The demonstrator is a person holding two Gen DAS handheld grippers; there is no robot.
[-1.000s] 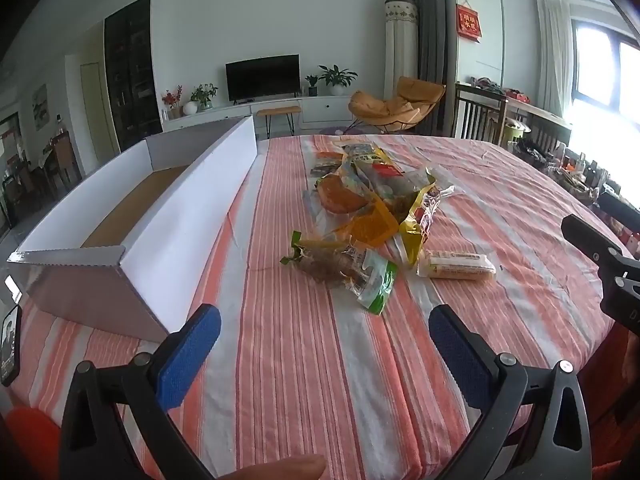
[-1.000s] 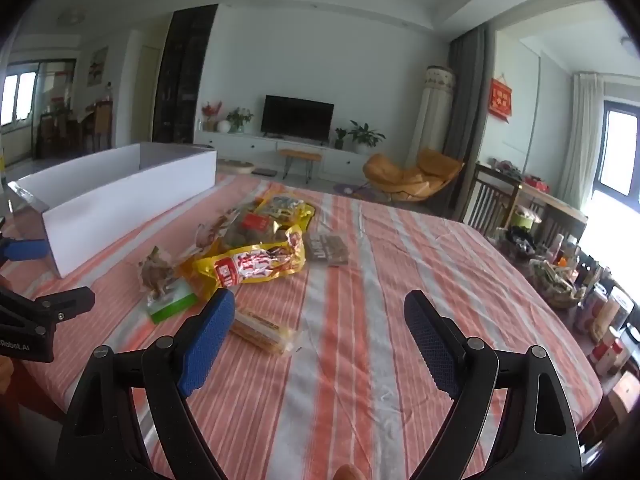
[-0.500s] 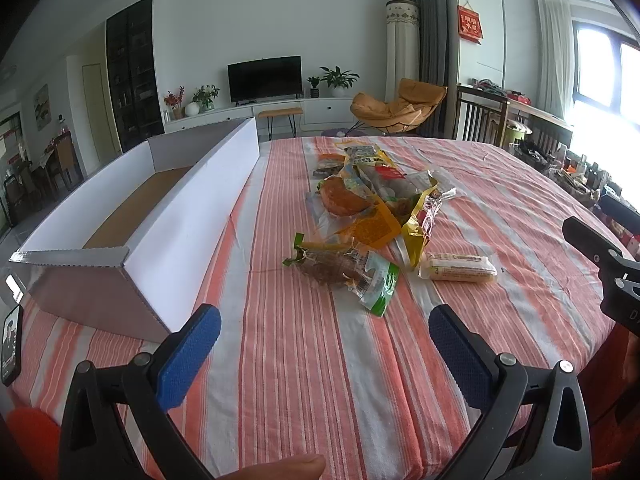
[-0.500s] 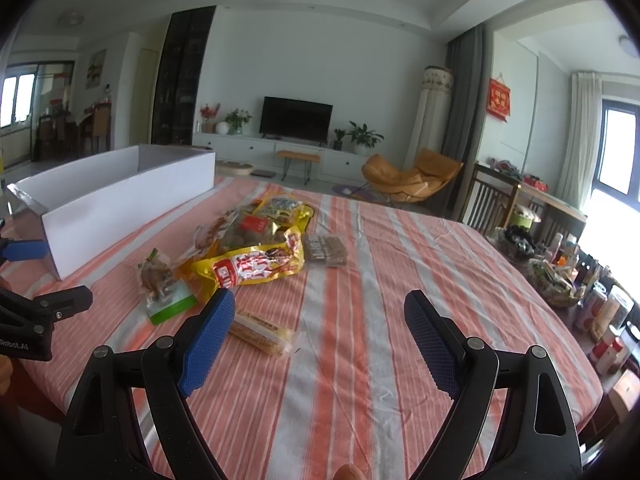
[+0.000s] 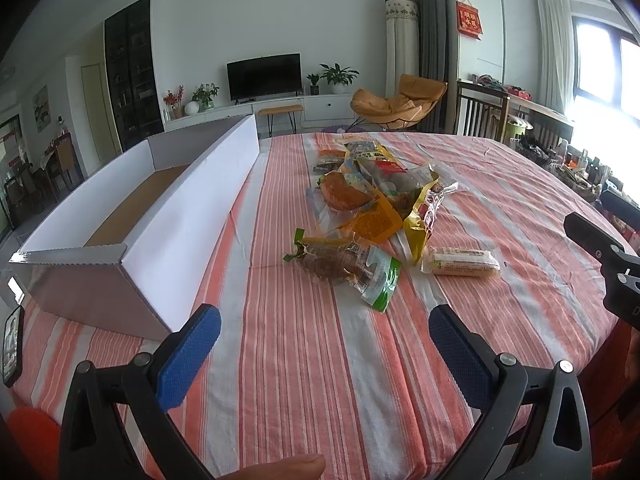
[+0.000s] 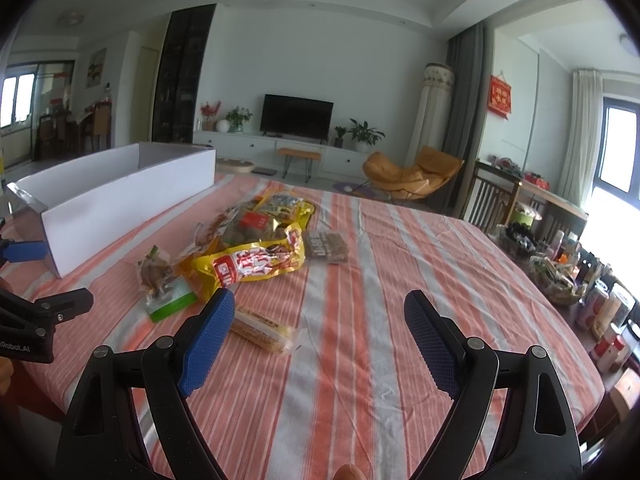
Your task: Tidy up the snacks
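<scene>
A heap of snack bags (image 5: 372, 196) lies mid-table on the striped cloth. Nearest to me are a green-edged clear packet (image 5: 348, 266) and a pale wrapped bar (image 5: 460, 262). The right wrist view shows the same heap with a yellow and red bag (image 6: 250, 266), the green packet (image 6: 164, 284) and the wrapped bar (image 6: 262, 328). A long white open box (image 5: 132, 216) stands left of the heap, nothing visible inside. My left gripper (image 5: 324, 336) is open above the cloth, short of the packet. My right gripper (image 6: 320, 320) is open, its left fingertip just over the bar's end.
The table's right edge is lined with bottles and jars (image 6: 600, 304) beyond it. A phone (image 5: 11, 344) lies at the near left corner. The right gripper's body (image 5: 608, 256) shows at the left view's right edge. The near cloth (image 5: 320, 380) is bare.
Both grippers have crept slightly forward toward the snacks. Neither has opened, shut or touched anything.
</scene>
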